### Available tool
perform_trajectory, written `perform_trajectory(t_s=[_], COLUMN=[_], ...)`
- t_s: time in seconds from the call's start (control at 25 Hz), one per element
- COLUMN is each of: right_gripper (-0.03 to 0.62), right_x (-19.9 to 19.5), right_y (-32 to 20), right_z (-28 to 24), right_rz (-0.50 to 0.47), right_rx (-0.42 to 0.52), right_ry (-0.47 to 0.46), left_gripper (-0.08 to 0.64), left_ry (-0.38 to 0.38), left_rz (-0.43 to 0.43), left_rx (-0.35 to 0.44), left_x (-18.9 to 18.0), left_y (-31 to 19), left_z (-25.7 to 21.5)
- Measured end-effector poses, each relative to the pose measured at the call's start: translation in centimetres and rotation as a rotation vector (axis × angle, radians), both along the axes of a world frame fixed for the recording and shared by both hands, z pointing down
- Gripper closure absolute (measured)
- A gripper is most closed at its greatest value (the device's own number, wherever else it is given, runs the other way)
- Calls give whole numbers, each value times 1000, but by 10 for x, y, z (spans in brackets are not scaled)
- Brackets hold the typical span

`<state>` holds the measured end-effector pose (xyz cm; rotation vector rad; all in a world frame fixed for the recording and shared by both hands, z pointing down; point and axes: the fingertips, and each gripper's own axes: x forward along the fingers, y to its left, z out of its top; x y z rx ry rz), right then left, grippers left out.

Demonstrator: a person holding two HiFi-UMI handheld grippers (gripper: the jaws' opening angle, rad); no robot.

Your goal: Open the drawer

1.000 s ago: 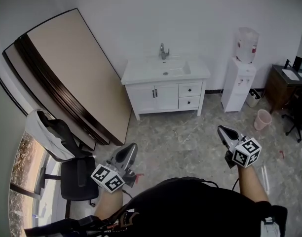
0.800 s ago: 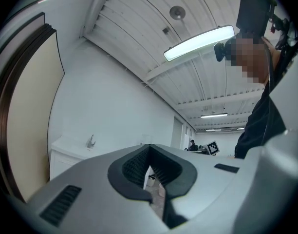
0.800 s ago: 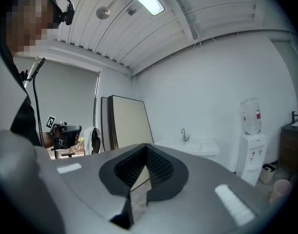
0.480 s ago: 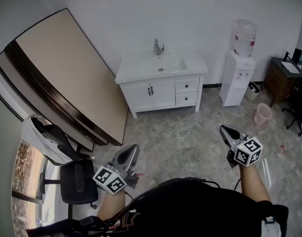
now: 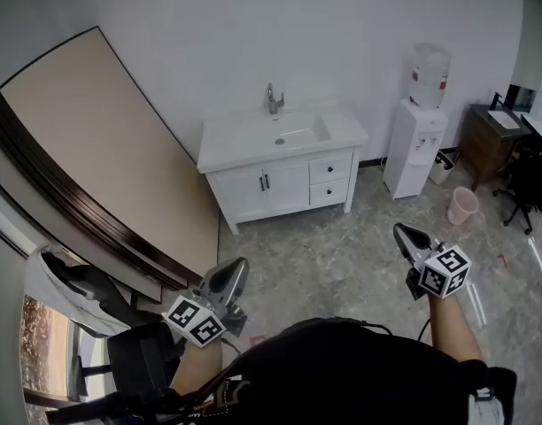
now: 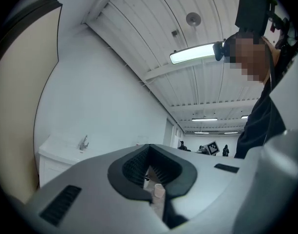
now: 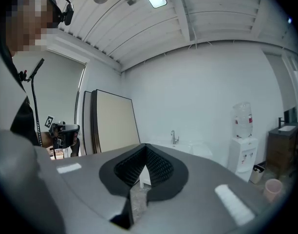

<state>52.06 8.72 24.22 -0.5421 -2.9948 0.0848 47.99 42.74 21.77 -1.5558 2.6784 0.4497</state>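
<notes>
The two small white drawers, upper (image 5: 330,168) and lower (image 5: 329,193), are stacked at the right end of the white vanity cabinet (image 5: 253,191). Both fronts sit flush with the cabinet face, each with a dark knob. Left of them the cabinet has two doors with dark pulls. The top carries a white basin (image 5: 293,133) with a chrome tap (image 5: 273,100) behind it. The cabinet stands against the white wall, across the grey marbled floor (image 5: 342,251) from you.

Your left gripper (image 5: 238,264) and your right gripper (image 5: 401,232) are both held low in front of your body, well apart from the cabinet and from each other, touching nothing. On each, the fingers are closed tip to tip with nothing between them.

A large beige board with a dark edge (image 5: 85,158) leans on the wall to the left of the cabinet. To the right stand a white water dispenser with a bottle on top (image 5: 414,140), a pink bin (image 5: 462,205) on the floor and a dark wooden desk (image 5: 485,138). A black office chair (image 5: 138,361) sits at lower left.
</notes>
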Motion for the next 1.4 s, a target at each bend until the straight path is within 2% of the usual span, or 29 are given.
perform_trajectory(t_s=[0.16,0.36,0.64,0.8,1.16,1.4], right_gripper=[595,595,595,595,595,595], right_x=[-46,-97,-160,-190,-267,-304], right_y=[44,86,108,87,-9,-60], right_z=[-7,-3,9,19,13,0], right_rz=[0,-6,-45,-69,-141,-199], right_rx=[3,-13,-5,-3,-16,2], right_ry=[-1,19,51,55,23,3], left_gripper=[566,566,566,566,566,566], left_ry=[-3,35,76,82,28,17], left_rz=[-5,-19,-43,-62,-123,-163], left_rx=[4,5,7,4,-5,0], left_x=[-48,-94,-149,-172,-217,-241], left_y=[46,91,108,87,-11,-69], left_z=[-8,4,18,25,8,-5])
